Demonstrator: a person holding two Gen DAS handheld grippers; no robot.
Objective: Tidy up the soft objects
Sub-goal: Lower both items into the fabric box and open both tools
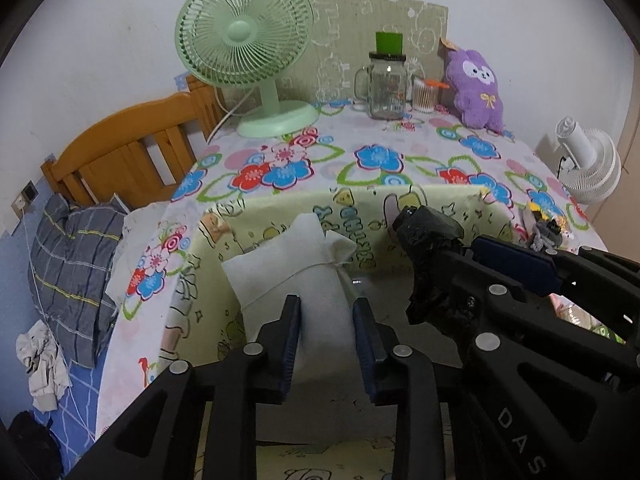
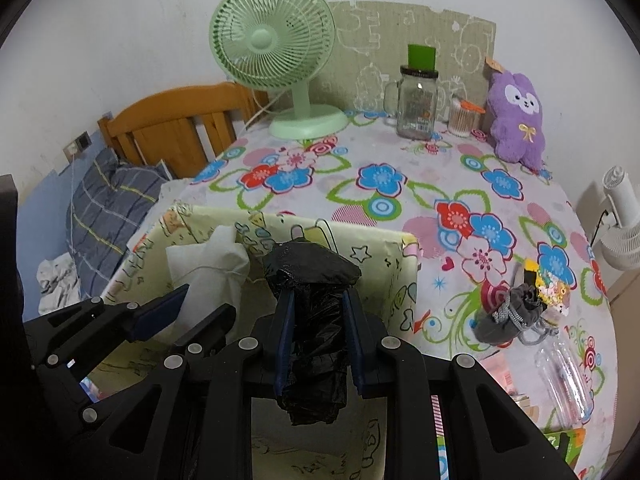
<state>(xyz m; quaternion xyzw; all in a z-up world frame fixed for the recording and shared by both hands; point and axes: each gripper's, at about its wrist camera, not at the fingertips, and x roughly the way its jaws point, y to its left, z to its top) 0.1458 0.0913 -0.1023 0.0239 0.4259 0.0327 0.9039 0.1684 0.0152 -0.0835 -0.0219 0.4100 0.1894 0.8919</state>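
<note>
- Two grippers hung side by side over a pale yellow fabric box (image 2: 402, 276) at the near edge of the table.
- Between the fingers of the left gripper (image 1: 327, 312) sat a white drawstring pouch (image 1: 288, 268); whether the pads pressed it or merely flanked it, I could not tell.
- Clamped in the right gripper (image 2: 318, 306) was a crumpled black plastic bag (image 2: 312, 276), its lower end dangling below the fingers, above the box's opening.
- Both bundles were over the box, the white one to the left of the black.
- Just right of the box, on the flowered tablecloth (image 2: 380, 160), lay a small grey drawstring bag (image 2: 508, 316) and, nearer, a clear plastic bottle (image 2: 564, 384) on its side.
- At the far edge stood a green fan (image 1: 248, 48), a glass jar (image 1: 386, 88) with a handle, a cotton-swab tub (image 1: 424, 96) and a purple plush toy (image 1: 476, 88).
- Left of the table lay a bed with a checked pillow (image 1: 76, 272) against a wooden headboard (image 1: 132, 148).
</note>
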